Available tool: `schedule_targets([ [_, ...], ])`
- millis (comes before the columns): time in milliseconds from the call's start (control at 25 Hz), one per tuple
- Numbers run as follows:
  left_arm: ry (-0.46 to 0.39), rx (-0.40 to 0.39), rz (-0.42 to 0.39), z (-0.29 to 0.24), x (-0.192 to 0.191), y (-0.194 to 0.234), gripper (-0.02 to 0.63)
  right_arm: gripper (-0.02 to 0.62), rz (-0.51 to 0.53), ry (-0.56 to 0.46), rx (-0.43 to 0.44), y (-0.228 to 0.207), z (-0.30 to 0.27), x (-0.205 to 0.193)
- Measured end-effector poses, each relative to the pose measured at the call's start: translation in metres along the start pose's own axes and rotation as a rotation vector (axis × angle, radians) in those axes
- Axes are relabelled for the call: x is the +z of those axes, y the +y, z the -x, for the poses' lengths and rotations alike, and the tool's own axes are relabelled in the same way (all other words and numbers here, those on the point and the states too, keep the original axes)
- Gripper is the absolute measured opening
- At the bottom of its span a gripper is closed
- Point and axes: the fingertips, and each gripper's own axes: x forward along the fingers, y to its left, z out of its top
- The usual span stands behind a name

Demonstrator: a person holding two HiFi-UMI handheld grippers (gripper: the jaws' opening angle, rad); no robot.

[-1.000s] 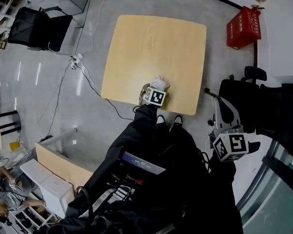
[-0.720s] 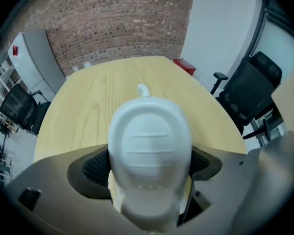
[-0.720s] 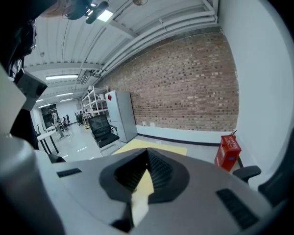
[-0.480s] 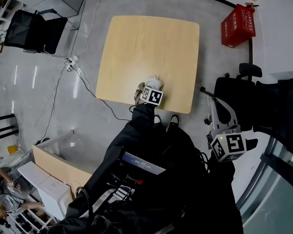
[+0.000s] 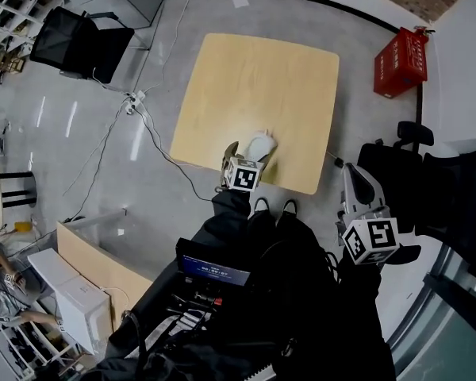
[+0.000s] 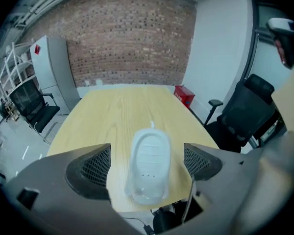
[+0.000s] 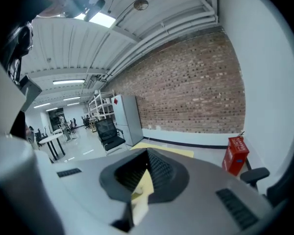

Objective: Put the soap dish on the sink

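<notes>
Your head view shows the pale wooden desk [image 5: 254,78] from above, with your left claw [image 5: 248,155] at its near edge. Only the left gripper view shows its 2 jaws spread apart, with the white soap dish [image 6: 148,166] lying empty on the desk between them, touching neither. Your right claw [image 7: 145,173] is pressed closed on nothing, held off the desk beside a black chair [image 5: 397,153]. Print on the red box [image 5: 398,52] is too small to read

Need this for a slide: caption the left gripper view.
Open left tool straddles a white soap dish near the edge of the wooden table.
</notes>
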Motion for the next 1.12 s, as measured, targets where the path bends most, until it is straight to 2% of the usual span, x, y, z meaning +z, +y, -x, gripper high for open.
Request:
schedule_targets([
  [160,-0.194,0.013,0.074,0.054,0.036,0.010,0.461,0.005,0.009,-0.039,0.063,0.017,-0.011,0.010],
  [320,-0.378,0.060,0.078,0.117,0.073,0.017,0.237,0.005,0.018,-0.078,0.133,0.038,-0.019,0.026],
  [400,-0.450,0.090,0.085,0.143,0.089,0.025,0.203,0.005,0.028,-0.108,0.171,0.049,-0.024,0.039],
  [440,-0.476,0.100,0.090,0.156,0.093,0.027,0.162,0.005,0.033,-0.119,0.182,0.054,-0.023,0.044],
  [520,-0.516,0.105,0.096,0.180,0.099,0.026,0.002,0.005,0.039,-0.139,0.195,0.062,-0.018,0.054],
  [720,-0.628,0.079,0.088,0.228,0.125,0.024,0.002,0.005,0.060,-0.227,0.233,0.079,-0.015,0.084],
  [920,-0.755,0.057,0.116,0.275,0.146,0.021,0.002,0.005,0.093,-0.290,0.243,0.090,-0.006,0.104],
  [1120,-0.845,0.076,0.110,0.312,0.165,0.023,0.002,0.005,0.139,-0.329,0.249,0.099,0.002,0.117],
])
